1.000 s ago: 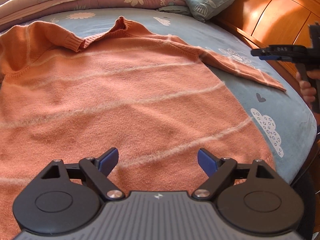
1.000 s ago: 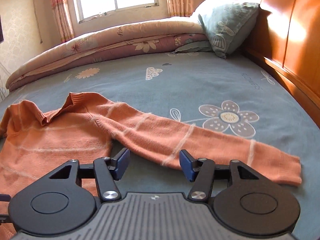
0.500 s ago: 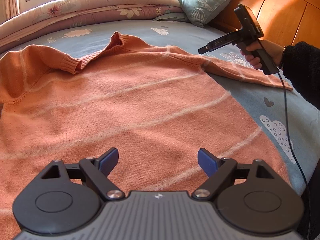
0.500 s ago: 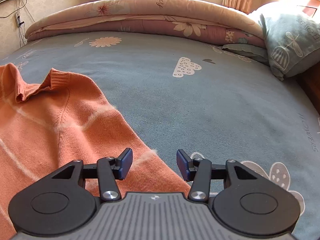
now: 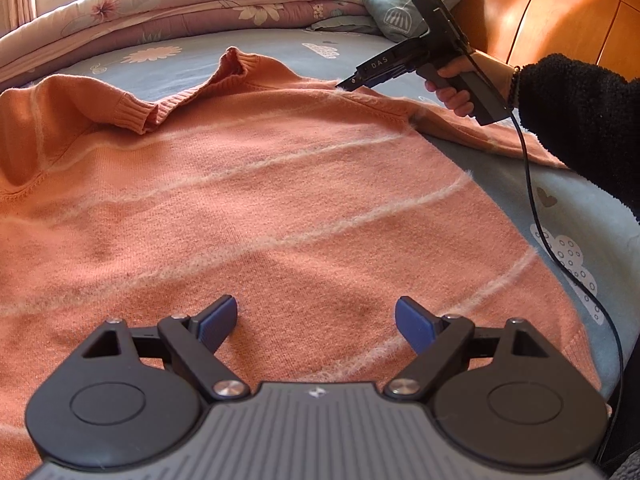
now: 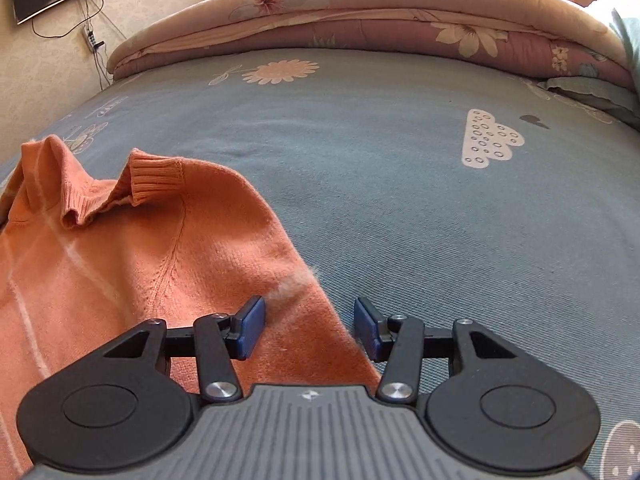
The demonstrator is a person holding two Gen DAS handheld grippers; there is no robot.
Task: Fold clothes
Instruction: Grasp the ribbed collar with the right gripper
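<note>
With the orange sweater [image 5: 248, 208] lying flat on the bed [image 6: 420, 184] near its headboard-side edge, the right gripper [image 6: 310, 326], whose half-open fingers have just been closing astride the shoulder seam edge, should pinch both knit layers before lifting, while the left gripper [image 5: 316, 320] hovers wide and empty over the hem.

I get bright daylight from behind the rolled quilt [image 6: 360, 12], glare there. Sharp focus; fisheye bends the edges.

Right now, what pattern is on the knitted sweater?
Orange sweater with thin pale stripes, clearest in the left wrist view.
</note>
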